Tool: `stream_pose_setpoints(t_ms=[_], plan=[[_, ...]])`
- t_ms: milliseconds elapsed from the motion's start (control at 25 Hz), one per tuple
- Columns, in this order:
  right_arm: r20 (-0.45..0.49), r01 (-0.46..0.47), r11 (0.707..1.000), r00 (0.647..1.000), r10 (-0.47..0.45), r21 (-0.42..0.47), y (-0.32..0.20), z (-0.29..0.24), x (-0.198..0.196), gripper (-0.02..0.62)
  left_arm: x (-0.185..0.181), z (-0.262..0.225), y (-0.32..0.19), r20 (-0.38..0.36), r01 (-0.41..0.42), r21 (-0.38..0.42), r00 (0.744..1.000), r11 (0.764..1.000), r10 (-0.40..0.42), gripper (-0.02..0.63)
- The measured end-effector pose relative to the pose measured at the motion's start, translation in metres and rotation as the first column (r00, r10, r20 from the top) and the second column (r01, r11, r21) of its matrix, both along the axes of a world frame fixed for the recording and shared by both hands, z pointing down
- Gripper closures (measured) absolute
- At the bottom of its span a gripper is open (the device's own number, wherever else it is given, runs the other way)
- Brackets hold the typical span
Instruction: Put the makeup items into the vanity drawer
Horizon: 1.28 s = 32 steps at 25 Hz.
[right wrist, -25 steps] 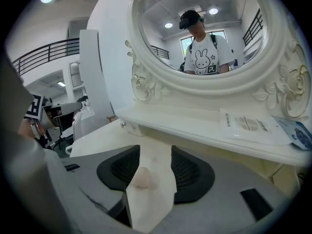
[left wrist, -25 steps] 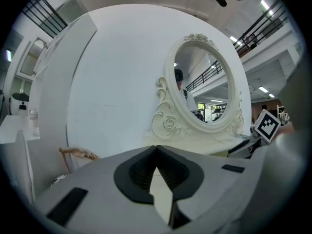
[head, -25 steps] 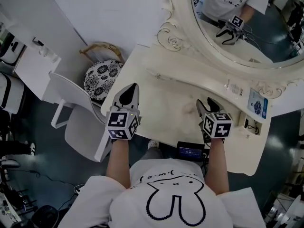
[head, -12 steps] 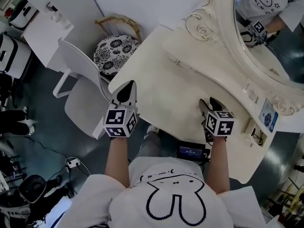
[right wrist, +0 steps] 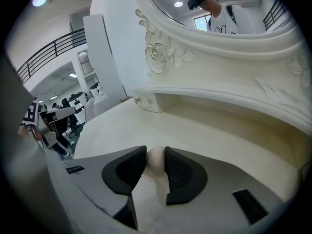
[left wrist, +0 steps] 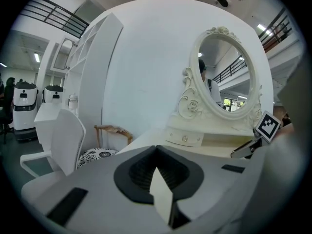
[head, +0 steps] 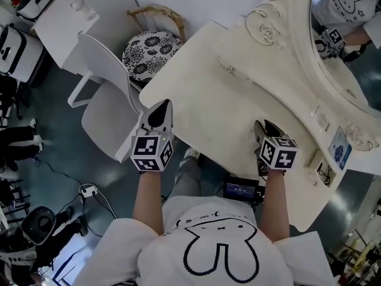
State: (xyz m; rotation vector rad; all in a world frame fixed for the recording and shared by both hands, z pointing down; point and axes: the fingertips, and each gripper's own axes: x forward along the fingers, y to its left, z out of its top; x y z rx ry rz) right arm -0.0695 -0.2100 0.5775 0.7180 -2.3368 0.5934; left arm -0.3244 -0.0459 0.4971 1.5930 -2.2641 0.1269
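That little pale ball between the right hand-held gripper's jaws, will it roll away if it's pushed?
Probably yes: the ball looks round and smooth, and the tabletop is flat. It looks small, so likely light. The right hand-held gripper, whose jaws have just been closing on it, might squirt it out if it's slippery.

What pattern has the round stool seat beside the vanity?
Black-and-white floral print on the stool seat, clearest in the head view.

A white chair and a flower-patterned stool stand on the dark glossy floor beside a white wall.
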Motion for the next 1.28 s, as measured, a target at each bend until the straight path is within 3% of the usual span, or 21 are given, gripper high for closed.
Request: stream_pose_setpoints(t_ms=[280, 680, 960, 1280], plan=[[-0.001, -0.006, 1.0, 1.0, 0.006, 0.026, 0.001, -0.01, 0.013, 0.488, 0.014, -0.011, -0.011, 0.011, -0.02, 0.024, 1.0, 1.0, 0.019, 0.584], [0.077, -0.115, 0.992, 0.991, 0.111, 0.05, -0.02, -0.041, 0.066, 0.482, 0.062, -0.034, -0.051, 0.035, -0.113, 0.065, 0.993, 0.991, 0.111, 0.584], [0.124, -0.236, 0.966, 0.967, 0.222, 0.106, -0.04, -0.067, 0.133, 0.479, 0.119, -0.051, -0.099, 0.07, -0.247, 0.099, 0.968, 0.964, 0.241, 0.584], [0.152, -0.384, 0.912, 0.919, 0.363, 0.145, -0.051, -0.085, 0.216, 0.476, 0.184, -0.069, -0.143, 0.094, -0.373, 0.137, 0.927, 0.918, 0.363, 0.584]])
